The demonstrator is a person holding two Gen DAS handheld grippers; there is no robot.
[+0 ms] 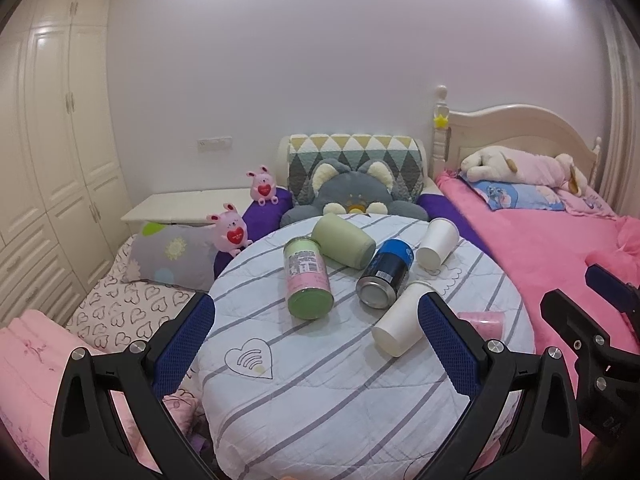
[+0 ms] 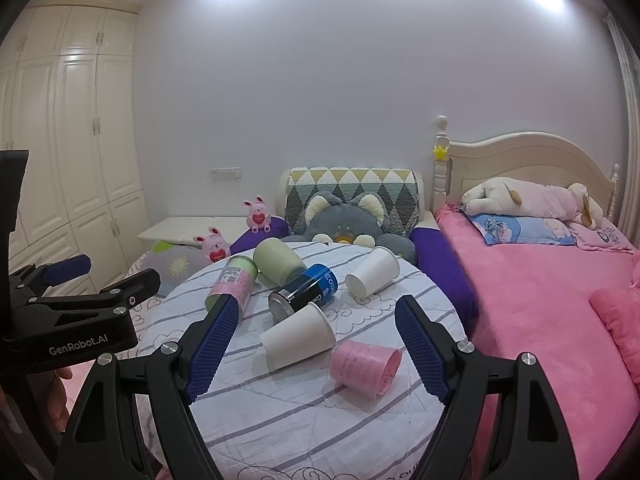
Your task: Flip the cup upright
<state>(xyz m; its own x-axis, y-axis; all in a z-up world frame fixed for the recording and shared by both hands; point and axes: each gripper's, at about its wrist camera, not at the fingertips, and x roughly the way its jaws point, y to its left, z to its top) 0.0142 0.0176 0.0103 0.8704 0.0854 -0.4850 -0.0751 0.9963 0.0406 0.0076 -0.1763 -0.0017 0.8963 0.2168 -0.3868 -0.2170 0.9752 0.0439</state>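
- The left tongs [image 1: 316,332] are seen nearest, held spread wide above the near part of the round tabletop [image 1: 340,400], with nothing between the blue pads [image 1: 188,340].
- The right tongs [image 2: 314,344] are likewise spread and empty, framing the near cups.
- A pink cup [image 2: 366,366] is found on its side at the near right of the tabletop, its mouth turned right.
- A white cup [image 2: 298,336] is laid on its side just left of the pink one, its base toward the near left.
- A blue can [image 2: 304,292] is seen lying just beyond the white cup.
- A pink-and-green tin [image 2: 234,286] is laid down at the left, with a green cup [image 2: 278,266] on its side beyond it.
- A second white cup [image 2: 372,270] is tipped over at the far right.
- A grey plush [image 2: 344,220] is propped beyond the tabletop, and a pink bed [image 2: 540,300] is seen at the right.
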